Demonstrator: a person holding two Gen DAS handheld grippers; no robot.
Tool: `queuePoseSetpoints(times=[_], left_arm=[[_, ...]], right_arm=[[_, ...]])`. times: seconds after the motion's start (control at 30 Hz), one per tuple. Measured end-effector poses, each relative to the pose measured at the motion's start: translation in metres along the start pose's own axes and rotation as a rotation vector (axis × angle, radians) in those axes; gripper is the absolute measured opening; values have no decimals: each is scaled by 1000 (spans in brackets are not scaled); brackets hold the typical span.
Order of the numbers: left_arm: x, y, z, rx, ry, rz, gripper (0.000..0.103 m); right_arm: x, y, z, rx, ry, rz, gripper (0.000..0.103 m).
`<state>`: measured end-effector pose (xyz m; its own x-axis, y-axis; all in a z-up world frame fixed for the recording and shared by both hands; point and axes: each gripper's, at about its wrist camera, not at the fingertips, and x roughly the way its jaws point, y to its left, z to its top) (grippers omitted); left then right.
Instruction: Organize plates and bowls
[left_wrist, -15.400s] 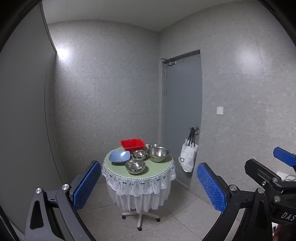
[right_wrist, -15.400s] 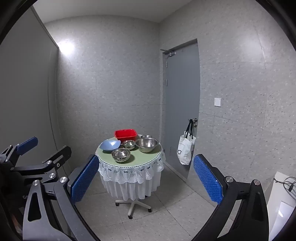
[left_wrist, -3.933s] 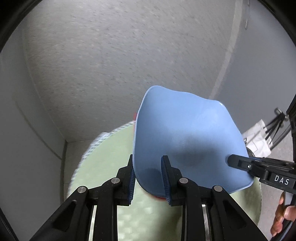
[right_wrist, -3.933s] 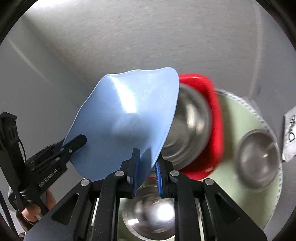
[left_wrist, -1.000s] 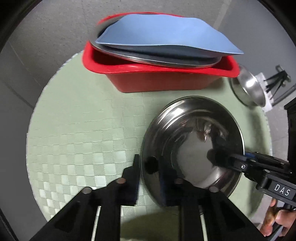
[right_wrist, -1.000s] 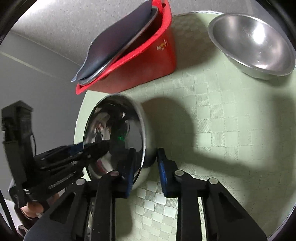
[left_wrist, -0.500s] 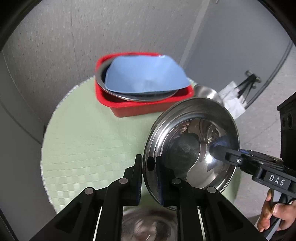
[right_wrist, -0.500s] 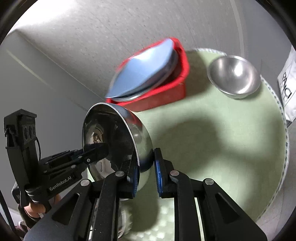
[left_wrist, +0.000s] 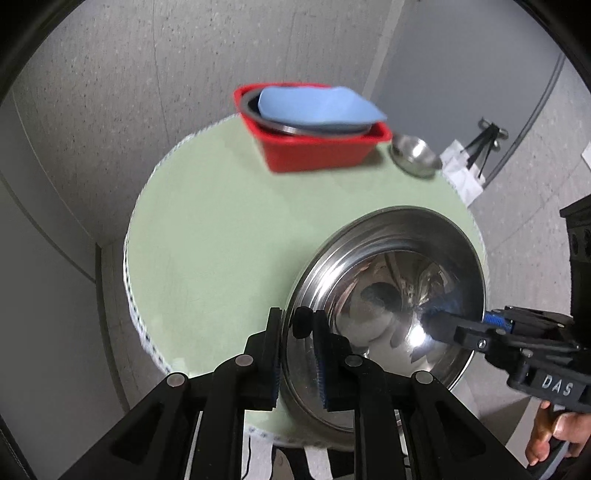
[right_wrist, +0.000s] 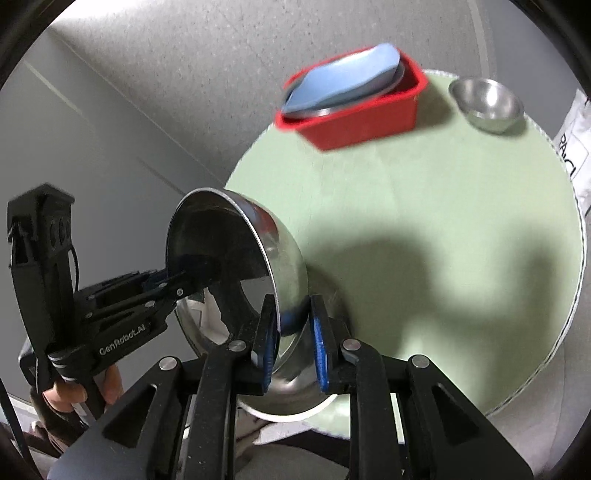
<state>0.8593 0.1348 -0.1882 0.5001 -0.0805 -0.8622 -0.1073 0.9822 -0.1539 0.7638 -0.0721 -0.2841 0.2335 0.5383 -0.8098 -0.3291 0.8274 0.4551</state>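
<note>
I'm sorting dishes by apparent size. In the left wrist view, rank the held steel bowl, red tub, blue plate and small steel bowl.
1. held steel bowl, though nearness inflates it
2. red tub
3. blue plate
4. small steel bowl

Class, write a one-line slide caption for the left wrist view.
Both grippers, left and right, clamp a large steel bowl above the green table; beyond, red bin holds blue plate.

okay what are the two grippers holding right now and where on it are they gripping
Both hold one large steel bowl, lifted and tilted above the table. The left gripper and the right gripper each pinch its rim, on opposite sides.
</note>
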Motion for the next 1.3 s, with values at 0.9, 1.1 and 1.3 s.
queuePoseSetpoints(times=[0.9, 1.1, 1.3], left_arm=[[46, -25, -8, 100, 42, 62, 33], [44, -24, -3, 88, 39, 43, 40], [34, -28, 7, 73, 3, 38, 45]], right_arm=[[28, -10, -33, 139, 65, -40, 42], [22, -7, -29, 138, 46, -38, 49], [2, -7, -23, 100, 4, -75, 64]])
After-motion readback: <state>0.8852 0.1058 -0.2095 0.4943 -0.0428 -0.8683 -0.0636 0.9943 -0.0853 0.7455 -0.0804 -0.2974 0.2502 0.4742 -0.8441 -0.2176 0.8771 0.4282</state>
